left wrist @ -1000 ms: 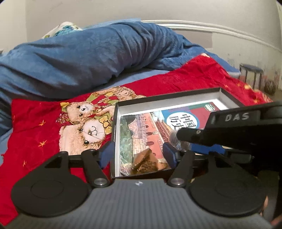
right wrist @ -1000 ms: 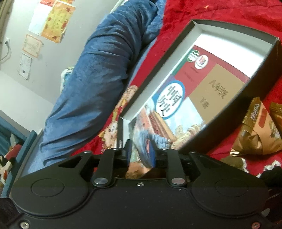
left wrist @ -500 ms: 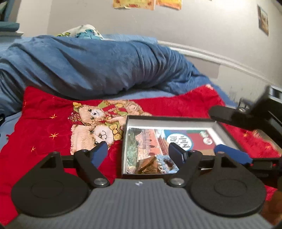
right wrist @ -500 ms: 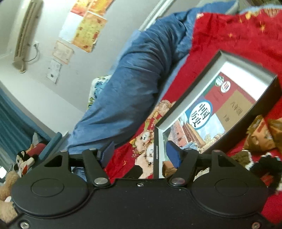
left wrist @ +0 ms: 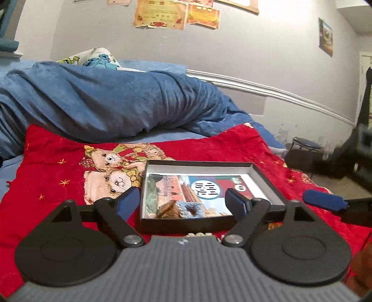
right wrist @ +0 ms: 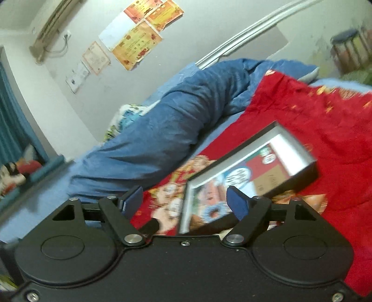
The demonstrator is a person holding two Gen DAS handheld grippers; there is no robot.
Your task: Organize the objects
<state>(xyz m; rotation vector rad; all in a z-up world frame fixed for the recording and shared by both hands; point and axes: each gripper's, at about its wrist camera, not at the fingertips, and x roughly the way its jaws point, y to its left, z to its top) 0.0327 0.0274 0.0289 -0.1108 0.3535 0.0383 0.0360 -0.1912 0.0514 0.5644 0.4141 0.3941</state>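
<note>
Grey bedroom wall with yellow certificates (left wrist: pixel 160 14) rises behind a bed where a rumpled blue duvet (left wrist: pixel 104 102) lies beyond a red teddy-bear blanket (left wrist: pixel 53 167). On that blanket sits a shallow black box (left wrist: pixel 186 224), holding a colourful textbook (left wrist: pixel 209 188) with a brown wrapped snack (left wrist: pixel 168 210) and a pale blue ring (left wrist: pixel 189 209) on top, near its front wall. Both the left gripper (left wrist: pixel 182 202) and right gripper (right wrist: pixel 184 201) hover over the box's near end, jaws spread and opening, pinching nothing.

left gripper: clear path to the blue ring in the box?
Probably yes. The left gripper, jaws opening and empty, faces the open box; the blue ring lies uncovered on the book, behind only the low near wall.
</note>
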